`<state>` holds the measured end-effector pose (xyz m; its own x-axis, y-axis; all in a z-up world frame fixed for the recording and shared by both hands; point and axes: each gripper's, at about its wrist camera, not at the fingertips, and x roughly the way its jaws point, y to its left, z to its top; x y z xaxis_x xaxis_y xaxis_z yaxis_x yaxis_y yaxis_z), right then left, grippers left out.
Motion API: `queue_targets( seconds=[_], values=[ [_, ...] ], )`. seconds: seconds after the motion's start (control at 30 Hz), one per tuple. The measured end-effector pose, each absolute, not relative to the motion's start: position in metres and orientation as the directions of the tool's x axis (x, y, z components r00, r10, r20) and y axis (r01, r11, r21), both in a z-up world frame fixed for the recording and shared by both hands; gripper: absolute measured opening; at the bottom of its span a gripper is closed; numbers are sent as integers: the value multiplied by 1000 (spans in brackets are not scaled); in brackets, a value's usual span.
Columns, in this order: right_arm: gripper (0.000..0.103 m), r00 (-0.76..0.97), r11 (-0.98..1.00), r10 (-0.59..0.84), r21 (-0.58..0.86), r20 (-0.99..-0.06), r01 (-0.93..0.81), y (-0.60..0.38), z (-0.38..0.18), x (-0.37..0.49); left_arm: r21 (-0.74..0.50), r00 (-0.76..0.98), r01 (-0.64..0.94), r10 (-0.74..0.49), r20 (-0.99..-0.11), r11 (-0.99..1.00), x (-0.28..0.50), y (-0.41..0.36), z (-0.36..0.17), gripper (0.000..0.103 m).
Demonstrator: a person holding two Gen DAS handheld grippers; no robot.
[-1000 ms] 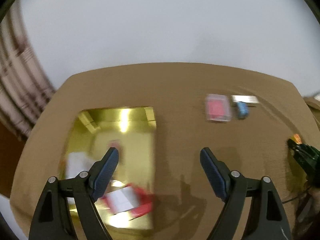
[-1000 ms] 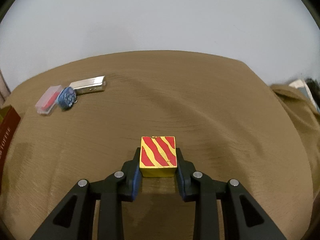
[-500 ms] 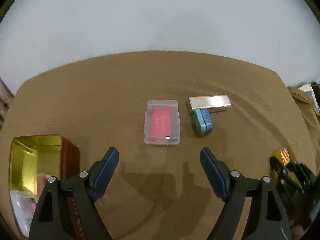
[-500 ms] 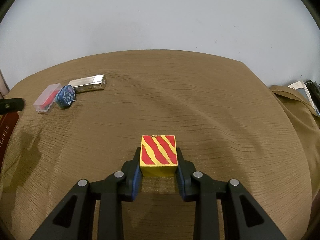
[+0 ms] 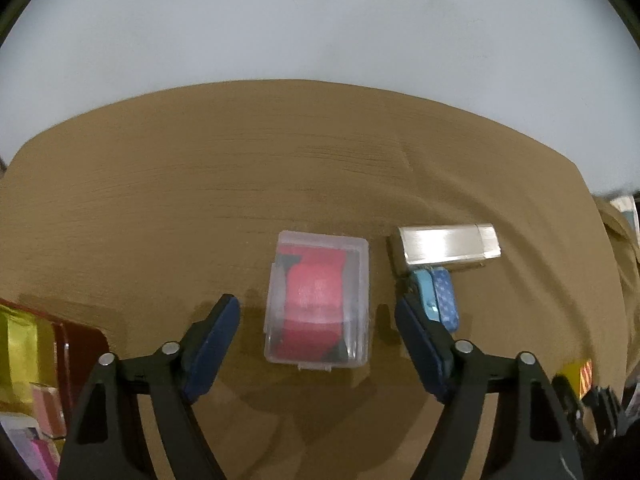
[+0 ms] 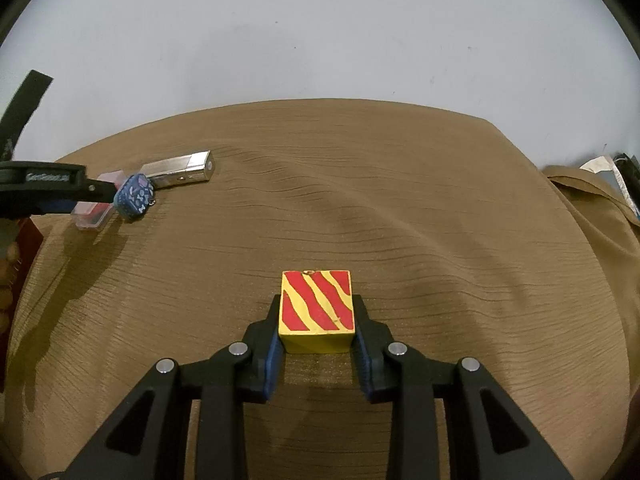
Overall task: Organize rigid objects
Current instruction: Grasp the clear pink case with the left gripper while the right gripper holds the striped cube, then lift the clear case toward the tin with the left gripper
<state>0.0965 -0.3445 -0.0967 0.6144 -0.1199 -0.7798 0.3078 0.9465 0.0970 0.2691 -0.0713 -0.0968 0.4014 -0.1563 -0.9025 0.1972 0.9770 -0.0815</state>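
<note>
Left wrist view: we straddle the clear plastic case, while our other hand holds a striped block.

Between the jaws of our left gripper, which have just been closing yet stand apart and touch nothing, lies the clear, flat plastic case with a red insert. We judge it light, stiff and slick-sided, best pinched across its long side walls, gently enough not to crack it. Past the right jaw sit a brushed silver metal bar and a small blue patterned pouch, both close enough to snag. Our right gripper is clamped on the red-and-yellow striped wooden block. Under everything, the ribbed brown cloth should stop sliding; behind is a plain pale wall.
</note>
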Motion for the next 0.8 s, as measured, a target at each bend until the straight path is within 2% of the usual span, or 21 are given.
queue_targets(
  seconds=[0.13,0.47,0.8],
  values=[
    [32,615,946,-120,98,-780,308,-345,-96,96,-73,386,183,-140,-912,980,274,-70,-105,51],
    [32,613,946,-125,92,-780,310,-344,-96,96,5,439,234,-102,-893,972,249,-77,-102,50],
    [32,612,947,-126,89,-781,309,-344,-96,96,11,425,215,-83,-901,977,219,-72,-96,50]
  ],
)
